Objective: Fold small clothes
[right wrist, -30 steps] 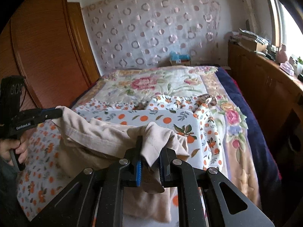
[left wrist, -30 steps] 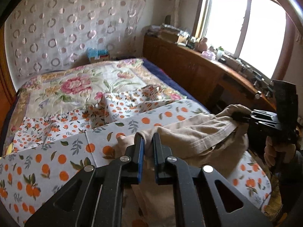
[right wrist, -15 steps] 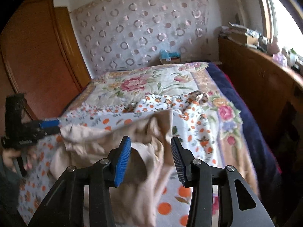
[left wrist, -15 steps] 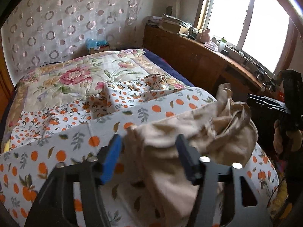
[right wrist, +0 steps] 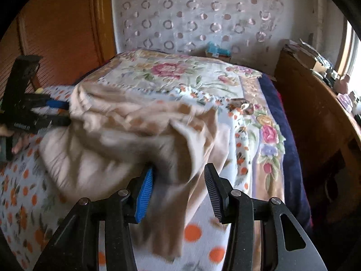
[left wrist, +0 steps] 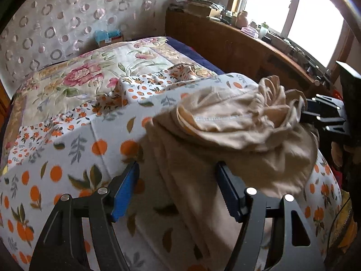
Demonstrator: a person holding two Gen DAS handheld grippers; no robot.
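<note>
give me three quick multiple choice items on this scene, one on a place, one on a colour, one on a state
1. Where does the garment lie?
A. on the bed's orange-print sheet
B. on the wooden sideboard
C. on the floor

2. What colour is the garment?
A. navy
B. beige
C. red

3. How does the left gripper stand?
A. clamped on the cloth
B. jaws apart, pads off the cloth
C. out of view

Key:
1 A: it is heaped on the sheet at the bed's near end.
2 B: the cloth is beige in both views.
3 B: a gap shows beside each blue pad, with cloth between the jaws.
</note>
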